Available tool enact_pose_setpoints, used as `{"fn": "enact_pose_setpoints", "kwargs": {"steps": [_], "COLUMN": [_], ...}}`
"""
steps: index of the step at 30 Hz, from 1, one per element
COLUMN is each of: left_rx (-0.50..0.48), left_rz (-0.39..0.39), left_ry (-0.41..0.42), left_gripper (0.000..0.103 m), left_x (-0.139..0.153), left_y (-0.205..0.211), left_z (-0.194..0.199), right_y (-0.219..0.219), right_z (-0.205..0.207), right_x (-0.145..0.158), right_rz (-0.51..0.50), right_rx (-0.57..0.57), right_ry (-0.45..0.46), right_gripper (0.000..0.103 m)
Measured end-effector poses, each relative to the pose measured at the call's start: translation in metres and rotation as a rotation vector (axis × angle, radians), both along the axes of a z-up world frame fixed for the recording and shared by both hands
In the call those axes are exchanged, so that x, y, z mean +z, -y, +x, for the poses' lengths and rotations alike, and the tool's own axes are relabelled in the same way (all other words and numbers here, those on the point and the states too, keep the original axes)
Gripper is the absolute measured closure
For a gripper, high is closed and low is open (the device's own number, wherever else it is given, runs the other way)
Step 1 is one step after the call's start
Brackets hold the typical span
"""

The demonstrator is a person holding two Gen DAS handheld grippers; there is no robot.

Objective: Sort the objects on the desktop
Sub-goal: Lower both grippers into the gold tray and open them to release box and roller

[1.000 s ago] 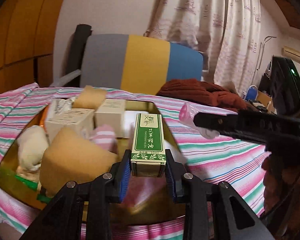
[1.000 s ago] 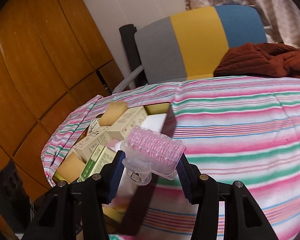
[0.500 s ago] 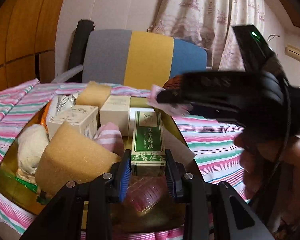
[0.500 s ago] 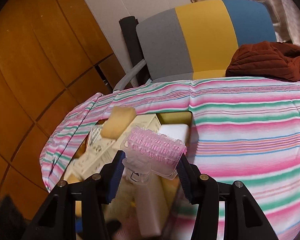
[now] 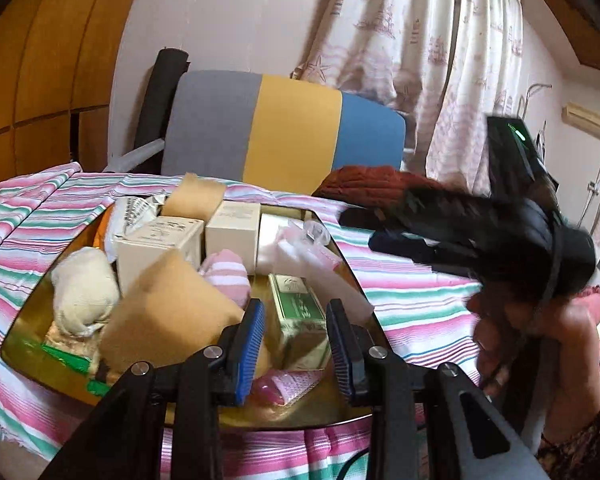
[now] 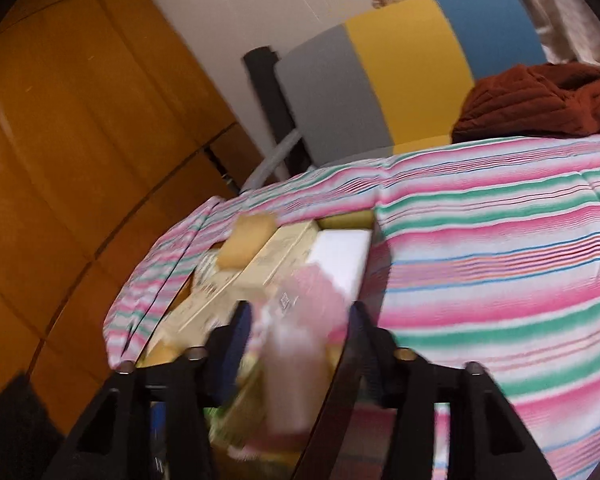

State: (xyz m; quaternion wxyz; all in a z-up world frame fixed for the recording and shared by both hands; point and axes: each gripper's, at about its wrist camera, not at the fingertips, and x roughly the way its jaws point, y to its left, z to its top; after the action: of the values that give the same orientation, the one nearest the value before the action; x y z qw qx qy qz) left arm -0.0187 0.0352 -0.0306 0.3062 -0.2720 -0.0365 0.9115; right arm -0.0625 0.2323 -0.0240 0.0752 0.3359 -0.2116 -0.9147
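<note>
Your left gripper [image 5: 296,344] is spread, green box [image 5: 298,320] lying loose between its fingers in the tray [image 5: 32,320] among other boxes; right gripper [image 6: 296,340] looks spread around a pink blur (brush, too smeared to confirm), so sorting looks well along.

Behind the table there's a chair [image 5: 284,128] with gray, yellow and blue stripes, a rust-red quilted jacket [image 5: 364,184] bunched at the table's far edge, patterned curtains [image 5: 428,52] on the right, wood paneling [image 6: 80,140] on the left.
</note>
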Motion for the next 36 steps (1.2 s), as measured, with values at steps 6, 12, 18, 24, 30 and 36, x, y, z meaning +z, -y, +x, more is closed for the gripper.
{"fn": "enact_pose_setpoints", "kwargs": {"steps": [6,12,18,24,30,36], "left_rx": [0.066,0.107,0.118,0.137,0.103,-0.014], "left_rz": [0.033,-0.002,-0.034,0.055,0.034,-0.107], "left_ry": [-0.017,-0.008,-0.020,0.013,0.090,0.033], "left_gripper": [0.071,0.071,0.071,0.071,0.071,0.071], "left_x": [0.012,0.010,0.011,0.015,0.005,-0.003], "left_y": [0.022,0.032,0.039,0.063,0.062,0.015], "left_z": [-0.008,-0.019,-0.023,-0.030,-0.034,-0.019], "right_y": [0.029,0.055,0.058,0.049,0.048,0.048], "right_z": [0.014,0.016,-0.004,0.029,0.041,0.038], "right_x": [-0.004,-0.008,-0.008,0.006,0.003,-0.002], "right_rz": [0.064,0.182,0.267,0.212,0.162,0.129], "right_rx": [0.107,0.158,0.114,0.112,0.126,0.125], "right_ry": [0.032,0.060,0.055,-0.018,-0.026,-0.009], "right_gripper": [0.071,0.080,0.086,0.085,0.085,0.084]}}
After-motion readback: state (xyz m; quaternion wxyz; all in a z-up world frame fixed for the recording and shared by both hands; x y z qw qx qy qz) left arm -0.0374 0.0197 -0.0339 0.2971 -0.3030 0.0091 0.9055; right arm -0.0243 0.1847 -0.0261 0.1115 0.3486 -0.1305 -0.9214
